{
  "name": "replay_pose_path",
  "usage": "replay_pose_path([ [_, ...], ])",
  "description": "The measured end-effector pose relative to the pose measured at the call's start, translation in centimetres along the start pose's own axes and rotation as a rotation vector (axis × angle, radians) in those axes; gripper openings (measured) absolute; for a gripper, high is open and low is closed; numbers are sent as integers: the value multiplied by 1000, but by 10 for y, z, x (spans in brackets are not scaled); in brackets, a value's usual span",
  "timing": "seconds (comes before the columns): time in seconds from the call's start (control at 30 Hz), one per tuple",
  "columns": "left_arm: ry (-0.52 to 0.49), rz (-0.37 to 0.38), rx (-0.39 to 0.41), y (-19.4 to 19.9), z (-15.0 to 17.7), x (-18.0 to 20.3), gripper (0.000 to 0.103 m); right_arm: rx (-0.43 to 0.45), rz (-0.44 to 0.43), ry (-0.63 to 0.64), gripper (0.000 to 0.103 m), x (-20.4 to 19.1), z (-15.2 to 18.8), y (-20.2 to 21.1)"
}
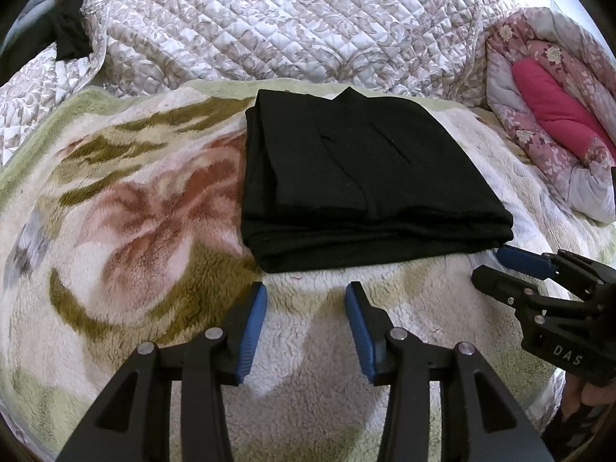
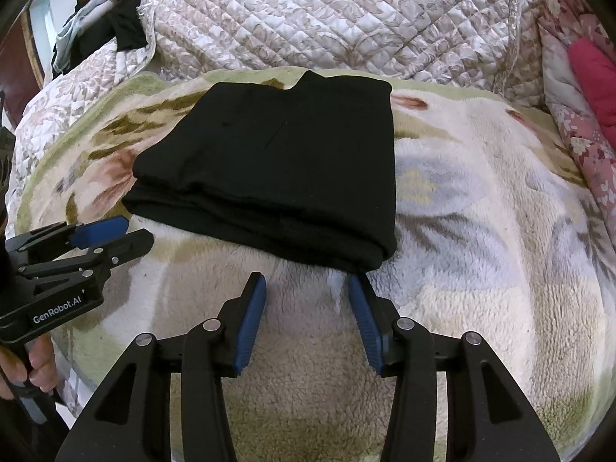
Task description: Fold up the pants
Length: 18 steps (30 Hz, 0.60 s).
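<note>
The black pants [image 1: 358, 177] lie folded into a thick rectangle on a fluffy floral blanket [image 1: 127, 208]; they also show in the right wrist view [image 2: 277, 169]. My left gripper [image 1: 306, 288] is open and empty, just short of the pants' near edge. My right gripper [image 2: 306, 281] is open and empty, near the pants' near right corner. The right gripper also shows at the right of the left wrist view [image 1: 496, 265], the left gripper at the left of the right wrist view [image 2: 127, 231].
A quilted beige bedspread [image 1: 288, 23] lies behind the blanket. A pink floral quilt with a red lining [image 1: 550, 115] is bunched at the right. Dark clothes [image 2: 115, 27] hang at the far left.
</note>
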<state>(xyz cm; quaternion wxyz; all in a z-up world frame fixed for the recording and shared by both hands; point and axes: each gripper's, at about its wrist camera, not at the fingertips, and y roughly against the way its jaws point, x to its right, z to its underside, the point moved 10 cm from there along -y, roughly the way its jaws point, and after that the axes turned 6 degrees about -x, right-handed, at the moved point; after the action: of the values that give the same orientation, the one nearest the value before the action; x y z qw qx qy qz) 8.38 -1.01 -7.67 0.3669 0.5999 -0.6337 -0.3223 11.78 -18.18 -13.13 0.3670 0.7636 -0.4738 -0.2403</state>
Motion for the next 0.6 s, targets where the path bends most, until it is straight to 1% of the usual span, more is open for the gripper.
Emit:
replay_pose_path([
  [0.23,0,-1,0,0,0,0,48,0,2,2,48,0,0,0],
  [0.3,-2,-1,-1,0,1,1,50,1,1,1,48,-1,0,0],
  [0.47,-18,6,-6,-1,1,3,57,0,1,1,49,-1,0,0],
  [0.6,-24,3,-5,-1,2,4,58,0,2,0,49,-2,0,0],
])
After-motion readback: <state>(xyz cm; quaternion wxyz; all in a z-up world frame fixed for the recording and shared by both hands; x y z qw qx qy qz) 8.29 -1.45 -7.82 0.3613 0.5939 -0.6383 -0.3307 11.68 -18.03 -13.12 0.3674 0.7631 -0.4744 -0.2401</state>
